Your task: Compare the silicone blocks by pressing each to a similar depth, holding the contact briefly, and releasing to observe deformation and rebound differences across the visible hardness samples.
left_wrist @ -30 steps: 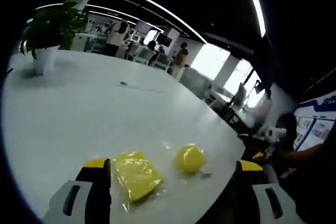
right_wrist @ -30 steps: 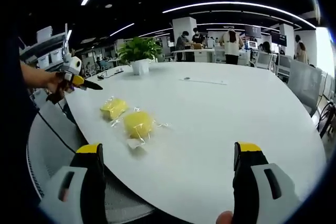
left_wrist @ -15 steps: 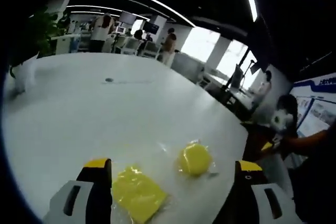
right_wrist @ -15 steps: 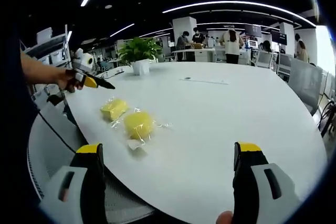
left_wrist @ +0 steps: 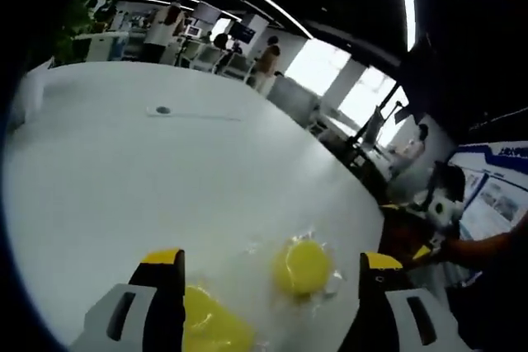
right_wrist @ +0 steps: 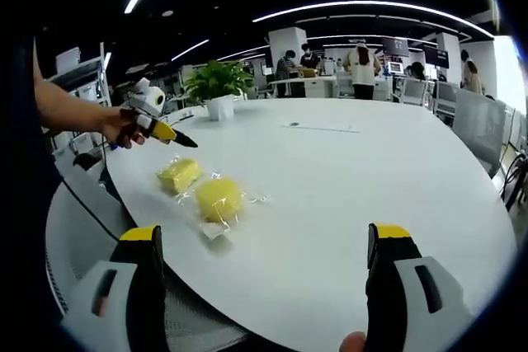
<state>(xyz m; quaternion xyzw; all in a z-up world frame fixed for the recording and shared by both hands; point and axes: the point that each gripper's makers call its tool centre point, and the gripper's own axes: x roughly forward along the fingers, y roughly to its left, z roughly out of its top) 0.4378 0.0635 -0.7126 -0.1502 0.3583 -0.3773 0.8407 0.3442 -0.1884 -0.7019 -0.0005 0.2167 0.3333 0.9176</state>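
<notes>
**Both grippers open, no block pressed yet**

Left gripper (left_wrist: 264, 274): jaws apart, nothing between them, hovering low over the two bagged samples. In the right gripper view it shows from the side (right_wrist: 165, 132), held in a hand (right_wrist: 124, 127), tips above and just beyond the square block, not touching it as far as I can tell. Right gripper (right_wrist: 264, 245): jaws wide apart, empty, parked well back at the near edge of the white table (right_wrist: 371, 179).

Samples:
- Round yellow block (right_wrist: 219, 198) in clear wrap, sitting near the table edge. In the left gripper view it lies between the jaws (left_wrist: 302, 267).
- Square yellow block (right_wrist: 179, 174), also wrapped, just beside the round one, apart from it. Left gripper view has it right at the left jaw, partly cut off at the bottom (left_wrist: 210, 331).

Progress (judgement): nothing shows contact or dents; both blocks look undeformed. So press/hold/release is outstanding on both samples. I'd call this the approach to the first press.

Orientation: round block has no real long axis, it lies flat. Square block lies flat too, its slightly longer side running diagonally away from the table edge toward the potted plant (right_wrist: 218, 86) in the right gripper view. Wrap tails splay out loose around both.
</notes>
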